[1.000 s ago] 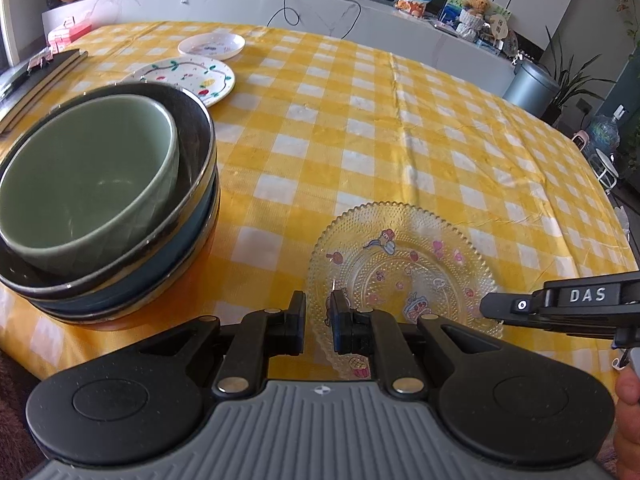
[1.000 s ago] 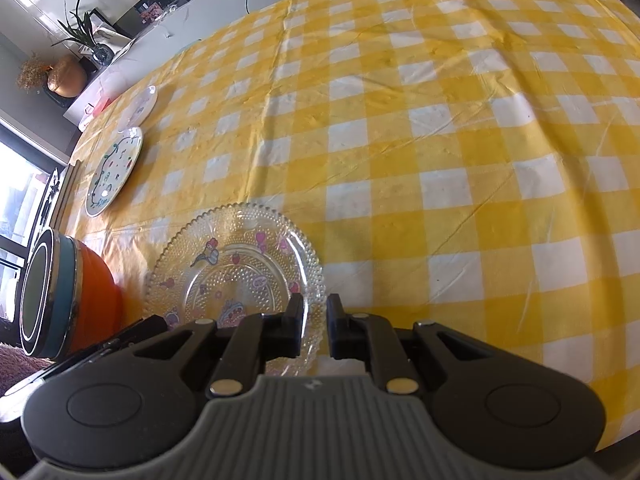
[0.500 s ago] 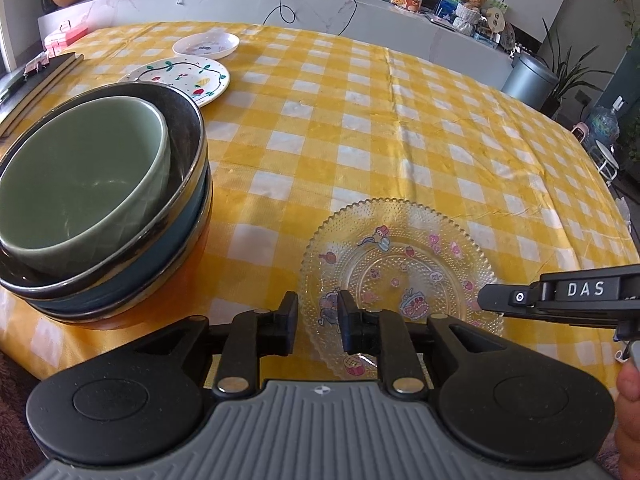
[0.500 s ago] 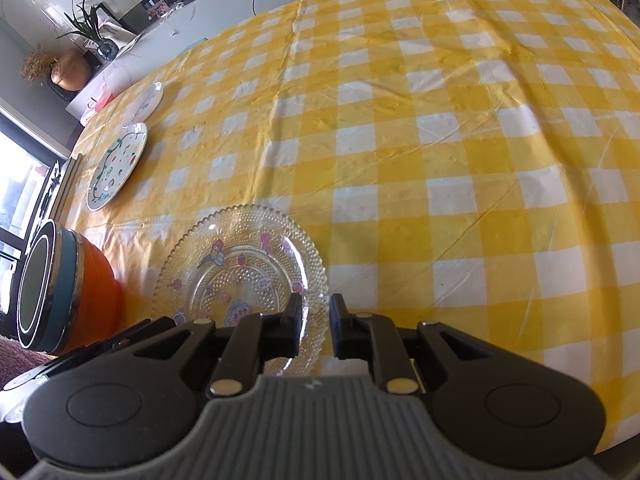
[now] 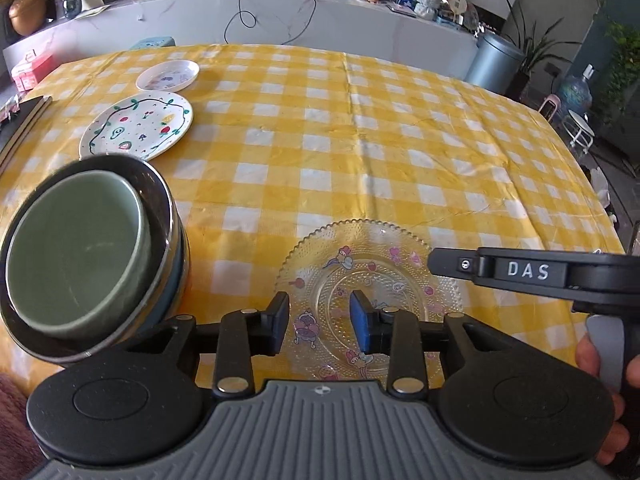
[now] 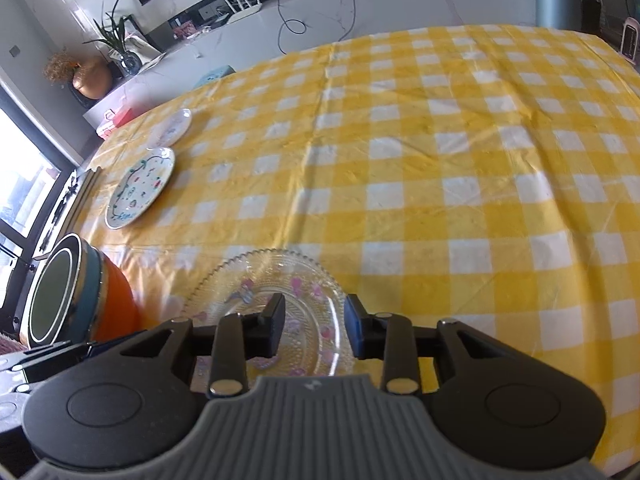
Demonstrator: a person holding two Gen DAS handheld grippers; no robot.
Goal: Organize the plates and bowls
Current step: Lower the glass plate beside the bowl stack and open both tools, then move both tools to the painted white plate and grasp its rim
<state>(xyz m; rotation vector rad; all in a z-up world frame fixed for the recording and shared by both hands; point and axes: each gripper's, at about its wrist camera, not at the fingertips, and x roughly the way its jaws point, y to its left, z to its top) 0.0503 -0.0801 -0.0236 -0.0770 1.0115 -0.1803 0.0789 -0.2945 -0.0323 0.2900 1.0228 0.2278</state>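
A clear glass plate (image 5: pixel 384 276) with cartoon prints lies on the yellow checked tablecloth near the front edge; it also shows in the right wrist view (image 6: pixel 280 292). My left gripper (image 5: pixel 319 327) is open and empty above its near side. My right gripper (image 6: pixel 314 330) is open and empty above its near right rim, and its finger (image 5: pixel 460 266) reaches in from the right in the left wrist view. A stack of bowls (image 5: pixel 80 256) with a green bowl on top stands to the left (image 6: pixel 68 292).
A white plate with fruit drawings (image 5: pixel 138 126) and a small white dish (image 5: pixel 168 75) lie at the far left, also seen in the right wrist view as plate (image 6: pixel 140 188) and dish (image 6: pixel 172 128). A dark tray (image 5: pixel 20 120) sits at the left edge.
Both grippers have opened from nearly shut on the glass plate's rim and have pulled up and back. The plate now lies flat on the cloth.
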